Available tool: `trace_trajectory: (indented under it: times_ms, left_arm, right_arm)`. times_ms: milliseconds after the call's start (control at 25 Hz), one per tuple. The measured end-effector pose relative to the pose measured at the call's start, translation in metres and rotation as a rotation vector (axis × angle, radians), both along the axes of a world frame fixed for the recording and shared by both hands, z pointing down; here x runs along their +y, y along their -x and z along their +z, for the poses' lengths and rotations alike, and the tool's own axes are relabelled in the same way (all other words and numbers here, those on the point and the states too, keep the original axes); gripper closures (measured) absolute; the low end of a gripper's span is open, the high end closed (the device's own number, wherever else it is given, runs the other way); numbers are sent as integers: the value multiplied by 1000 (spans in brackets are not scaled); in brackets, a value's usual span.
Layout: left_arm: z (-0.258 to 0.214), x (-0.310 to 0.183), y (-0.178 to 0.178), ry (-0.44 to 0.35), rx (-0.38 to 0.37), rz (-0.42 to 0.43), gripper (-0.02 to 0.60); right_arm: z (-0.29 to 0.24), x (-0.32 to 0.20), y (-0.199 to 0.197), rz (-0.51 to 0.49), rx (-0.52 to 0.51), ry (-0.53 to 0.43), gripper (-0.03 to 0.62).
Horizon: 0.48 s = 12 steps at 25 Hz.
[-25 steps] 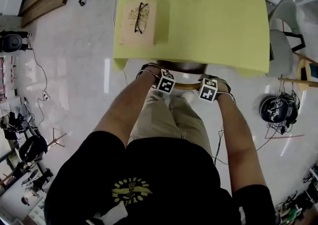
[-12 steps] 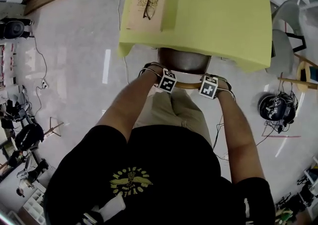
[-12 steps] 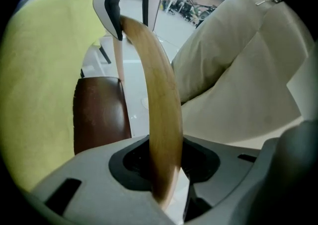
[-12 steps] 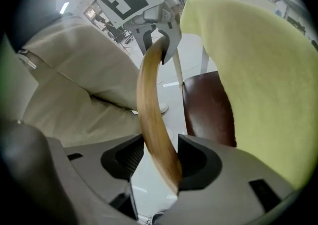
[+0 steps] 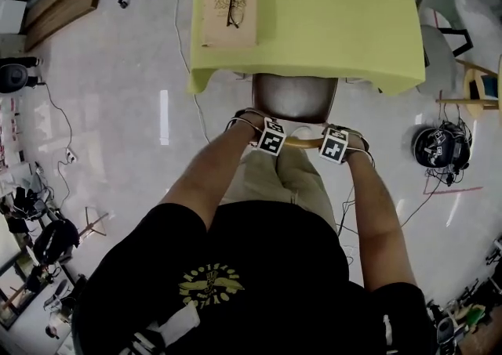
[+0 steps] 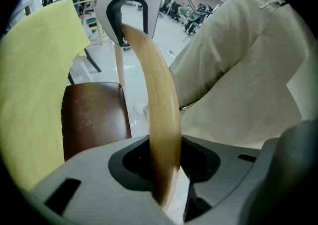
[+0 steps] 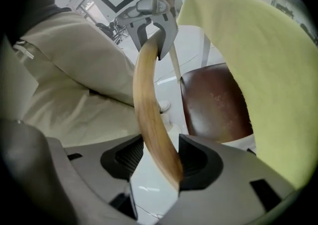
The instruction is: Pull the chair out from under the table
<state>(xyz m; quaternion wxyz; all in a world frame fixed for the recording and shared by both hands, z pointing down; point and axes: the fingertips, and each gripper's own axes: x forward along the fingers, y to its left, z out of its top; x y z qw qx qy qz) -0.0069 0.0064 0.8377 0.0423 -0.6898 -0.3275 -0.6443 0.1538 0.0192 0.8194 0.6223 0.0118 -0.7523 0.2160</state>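
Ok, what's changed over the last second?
The chair's brown seat has come further out from under the table. The left hand-held gripper and right hand-held gripper moved back with it, still shut on the wooden back rail. Nothing was let go. The box with glasses stays on the table.

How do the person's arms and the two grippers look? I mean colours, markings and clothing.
The left gripper and right gripper have light grey, rounded bodies with dark fingers, ribbed inside. Each carries a cube with black-and-white square markers. The person wears a black T-shirt with short sleeves and a yellow emblem; the forearms are uncovered.
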Motion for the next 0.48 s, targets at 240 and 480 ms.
trace_trajectory:
  times_ms: [240, 480]
  left_arm:
    - [0, 27, 6, 6, 19, 31, 449]
    - [0, 52, 10, -10, 23, 39, 449]
  right_arm:
    - [1, 34, 7, 44, 52, -4, 387]
    - [2, 62, 11, 60, 52, 13, 386]
